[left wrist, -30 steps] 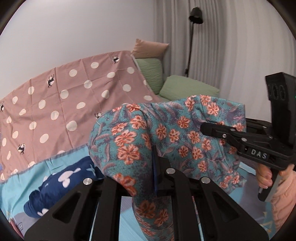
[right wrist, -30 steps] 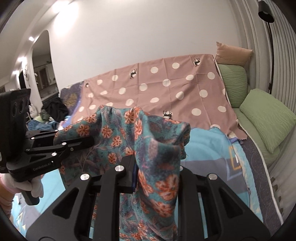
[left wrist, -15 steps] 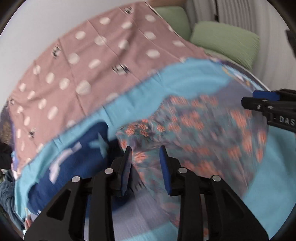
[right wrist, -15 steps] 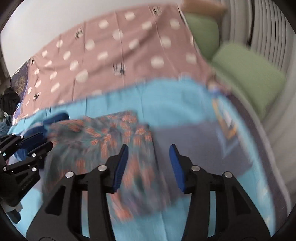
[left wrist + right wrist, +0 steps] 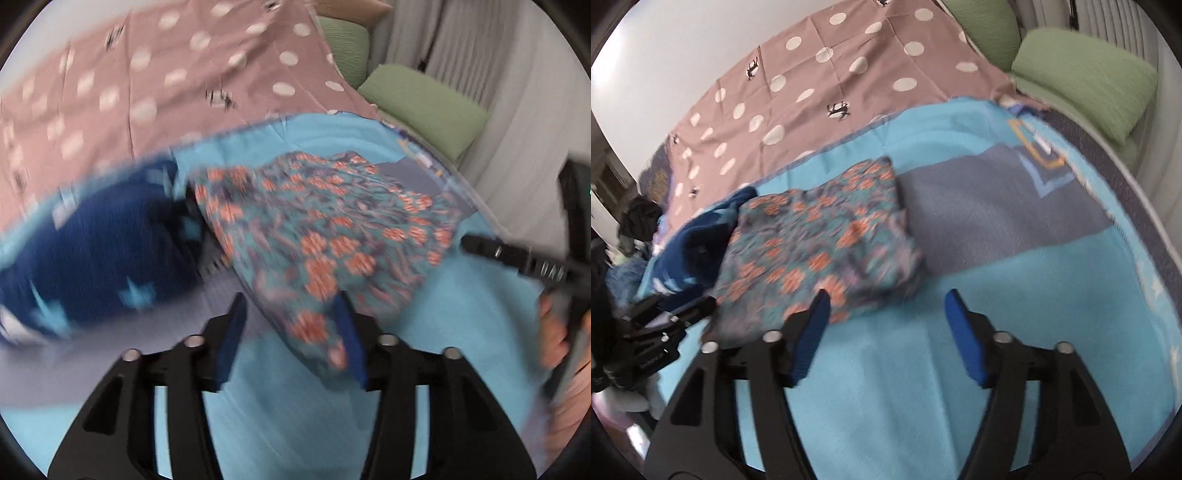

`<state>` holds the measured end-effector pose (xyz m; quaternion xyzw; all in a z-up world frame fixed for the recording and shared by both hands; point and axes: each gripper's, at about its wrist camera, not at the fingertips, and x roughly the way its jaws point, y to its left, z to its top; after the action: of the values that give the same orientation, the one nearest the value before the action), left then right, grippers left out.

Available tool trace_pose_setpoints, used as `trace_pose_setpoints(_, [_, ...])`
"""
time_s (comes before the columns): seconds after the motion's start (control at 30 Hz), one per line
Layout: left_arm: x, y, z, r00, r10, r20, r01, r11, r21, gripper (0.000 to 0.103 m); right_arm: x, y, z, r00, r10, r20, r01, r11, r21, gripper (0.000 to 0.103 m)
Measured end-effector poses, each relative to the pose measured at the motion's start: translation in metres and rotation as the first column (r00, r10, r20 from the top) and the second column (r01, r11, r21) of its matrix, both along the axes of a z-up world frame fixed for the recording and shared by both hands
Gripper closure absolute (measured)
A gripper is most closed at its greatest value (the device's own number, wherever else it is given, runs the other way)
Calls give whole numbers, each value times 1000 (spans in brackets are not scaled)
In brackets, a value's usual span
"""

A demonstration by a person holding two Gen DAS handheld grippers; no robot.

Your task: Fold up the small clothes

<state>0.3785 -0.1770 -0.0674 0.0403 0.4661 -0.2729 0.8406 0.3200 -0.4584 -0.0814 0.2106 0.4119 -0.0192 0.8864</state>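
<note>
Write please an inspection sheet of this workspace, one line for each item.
Surface: light blue blanket with grey patch on a bed.
Job's things: teal cloth with orange flowers lies on the blanket; dark blue patterned garment beside it.
Clutter: dark pile at the bed's far left edge.
Grippers: left claw opening, cloth edge between its jaws, not pinched; right claw opening, nothing between its jaws.
Cables: nothing seen.
Surroundings: pink polka-dot sheet, green pillows, white wall, curtain.
</note>
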Motion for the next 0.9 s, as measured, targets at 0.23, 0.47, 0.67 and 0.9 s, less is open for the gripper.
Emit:
trace_pose_setpoints(0.23, [16, 6, -31, 975, 60, -214, -105, 973, -207, 51, 26, -15, -36, 993, -51, -103, 89, 909, 406, 19])
trace_pose_setpoints(0.47, [12, -4, -27, 972, 5, -236, -74, 956, -285, 75, 17, -22, -11, 976, -218, 8, 198, 901, 386, 88])
trace_pose_setpoints(0.67, [-11, -16, -31, 978, -39, -204, -10, 972, -236, 75, -25, -19, 7, 973, -229, 19, 227, 972, 57, 103])
trace_pose_setpoints(0.9, [-14, -5, -32, 966, -40, -255, -31, 963, -269, 65, -42, -28, -10, 989, -149, -17, 150, 972, 180, 30])
